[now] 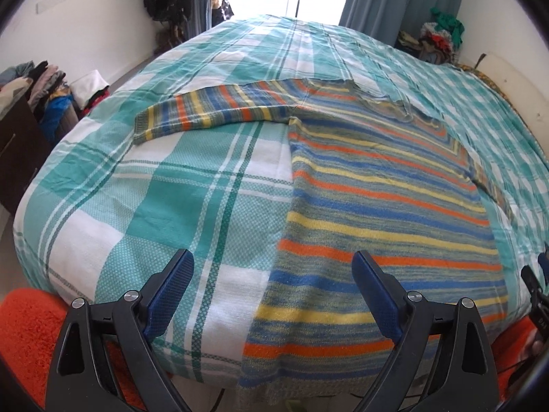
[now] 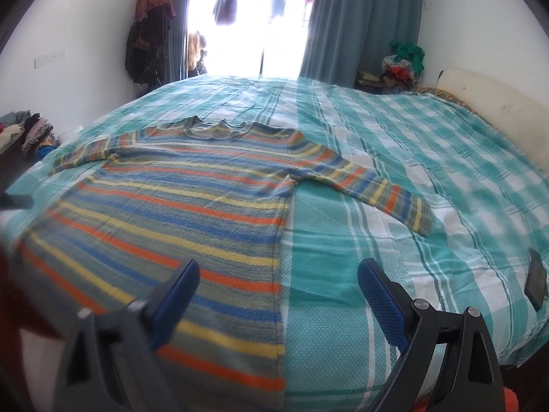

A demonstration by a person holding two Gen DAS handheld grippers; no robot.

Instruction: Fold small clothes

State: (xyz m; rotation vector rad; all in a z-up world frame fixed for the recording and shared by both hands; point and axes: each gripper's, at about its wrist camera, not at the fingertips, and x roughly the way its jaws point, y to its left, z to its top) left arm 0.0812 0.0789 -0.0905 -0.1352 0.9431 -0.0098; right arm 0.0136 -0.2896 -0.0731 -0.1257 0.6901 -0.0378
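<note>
A striped sweater (image 1: 377, 185) in blue, orange, yellow and grey-green lies flat on the bed, both sleeves spread out; it also shows in the right wrist view (image 2: 178, 199). Its hem hangs slightly over the near bed edge. My left gripper (image 1: 272, 261) is open and empty, above the sweater's lower left side edge. My right gripper (image 2: 278, 271) is open and empty, above the sweater's lower right side edge. The right gripper's tip shows at the right edge of the left wrist view (image 1: 535, 281).
The bed has a teal and white plaid cover (image 1: 171, 178). A dark phone (image 2: 536, 281) lies on the bed at the right. Clothes piles stand at the left (image 1: 41, 82) and far right corner (image 2: 403, 65). An orange rug (image 1: 27, 336) lies below.
</note>
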